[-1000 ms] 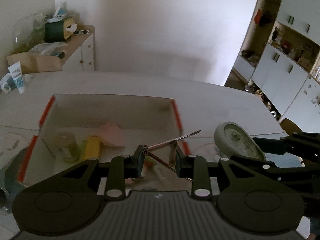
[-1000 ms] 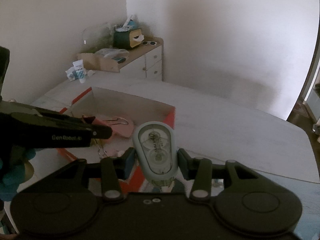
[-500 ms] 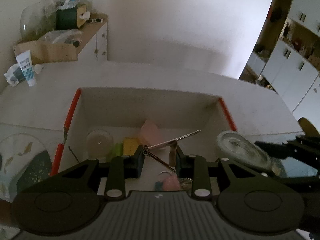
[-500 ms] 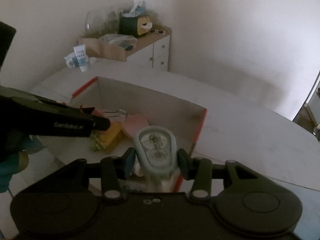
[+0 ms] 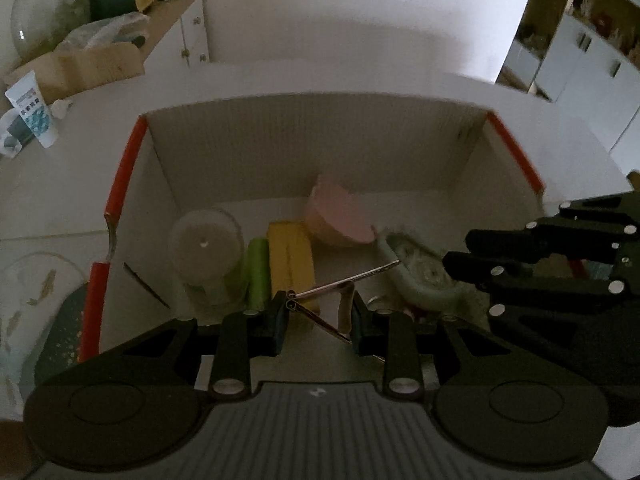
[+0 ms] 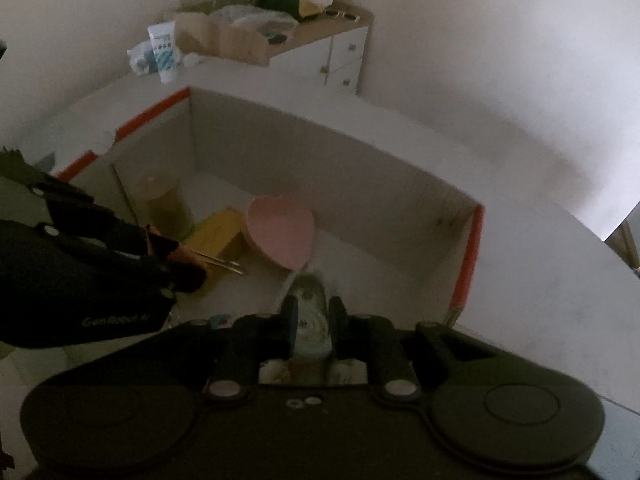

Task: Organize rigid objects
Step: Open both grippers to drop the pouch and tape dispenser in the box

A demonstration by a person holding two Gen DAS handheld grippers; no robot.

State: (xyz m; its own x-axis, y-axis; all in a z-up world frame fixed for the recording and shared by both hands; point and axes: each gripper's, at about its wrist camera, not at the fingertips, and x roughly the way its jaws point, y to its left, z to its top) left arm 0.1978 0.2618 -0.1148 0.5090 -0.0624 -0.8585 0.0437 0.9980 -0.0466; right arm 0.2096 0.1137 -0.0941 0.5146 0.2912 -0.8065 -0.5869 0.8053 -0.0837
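Both grippers hang over the open box, mid frame. The left gripper, jaws narrow, pinches a metal clip. The right gripper is clamped nearly shut on the pale tape dispenser turned edge-on; it could twist out & drop askew. The grippers sit v. close & may collide. Pink heart dish, yellow block, green tube & clear jar crowd the box floor.
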